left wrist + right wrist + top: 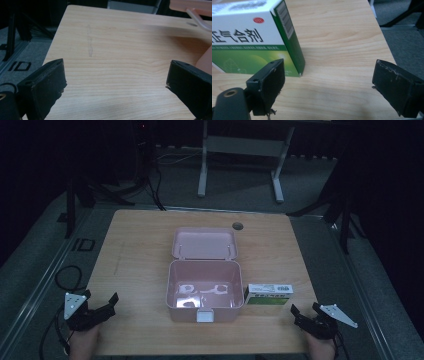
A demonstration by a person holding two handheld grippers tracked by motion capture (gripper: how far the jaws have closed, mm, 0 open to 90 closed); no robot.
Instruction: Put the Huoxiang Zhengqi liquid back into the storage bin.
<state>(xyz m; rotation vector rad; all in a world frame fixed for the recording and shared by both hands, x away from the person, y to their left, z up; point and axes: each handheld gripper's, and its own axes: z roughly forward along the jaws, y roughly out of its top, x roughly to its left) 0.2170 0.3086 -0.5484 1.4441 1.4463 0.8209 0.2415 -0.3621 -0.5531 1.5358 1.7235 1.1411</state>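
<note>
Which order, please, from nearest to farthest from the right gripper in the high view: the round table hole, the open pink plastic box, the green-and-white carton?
1. Green-and-white carton, just left of the right gripper.
2. Open pink plastic box, table centre.
3. Round table hole, far edge.

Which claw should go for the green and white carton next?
Right. The right claw sits open just beside the carton, while the left claw is across the pink box.

White-and-green carton (268, 295) lies lengthwise on the table, just ahead-left of the right gripper (306, 314), beside the open pink box (204, 291)
</note>
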